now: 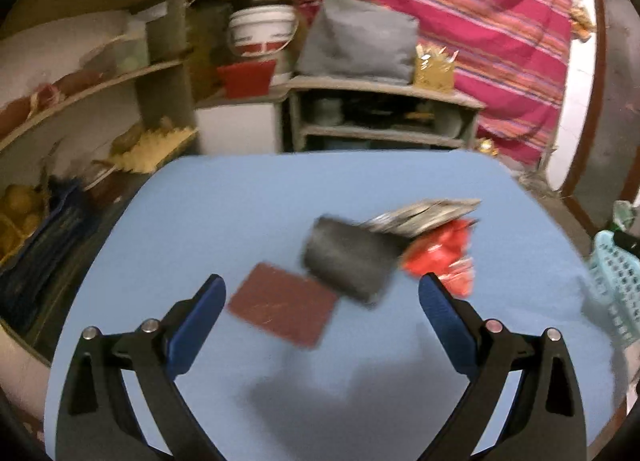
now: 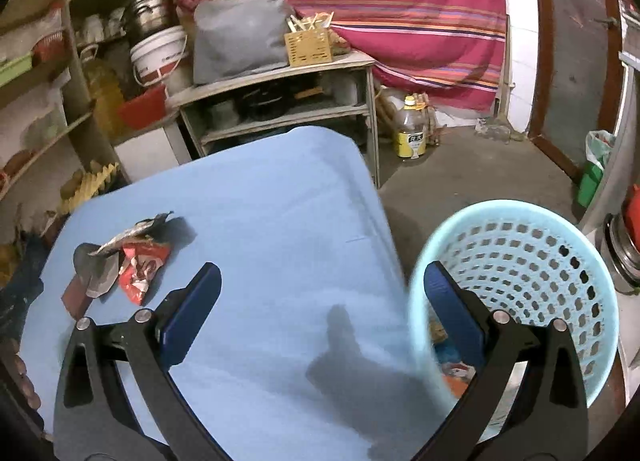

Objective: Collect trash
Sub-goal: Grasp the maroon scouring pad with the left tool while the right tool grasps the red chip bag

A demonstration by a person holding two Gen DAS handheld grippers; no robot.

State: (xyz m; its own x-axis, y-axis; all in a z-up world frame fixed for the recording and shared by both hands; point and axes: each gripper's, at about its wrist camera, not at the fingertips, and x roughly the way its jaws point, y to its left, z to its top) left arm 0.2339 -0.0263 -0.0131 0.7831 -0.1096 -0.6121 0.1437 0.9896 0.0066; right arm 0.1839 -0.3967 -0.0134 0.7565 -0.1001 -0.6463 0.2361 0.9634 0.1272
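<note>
While both the left gripper (image 1: pixel 322 295) and right gripper (image 2: pixel 322 287) hung with fingers wide apart and empty, the wrappers (image 1: pixel 434 249) lay piled on the blue counter (image 1: pixel 240 213), where a grab risked lifting several, spilling some short of the basket (image 2: pixel 520 245).

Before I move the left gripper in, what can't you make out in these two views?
- Grey piece, left view: motion blur; material unclear.
- Maroon flat piece, right view: largely covered by the grey piece.
- Red wrapper: print too small to read.
- Basket contents, right view: right gripper finger and the rim hide them.
- Basket, left view: cut by the frame edge.
</note>
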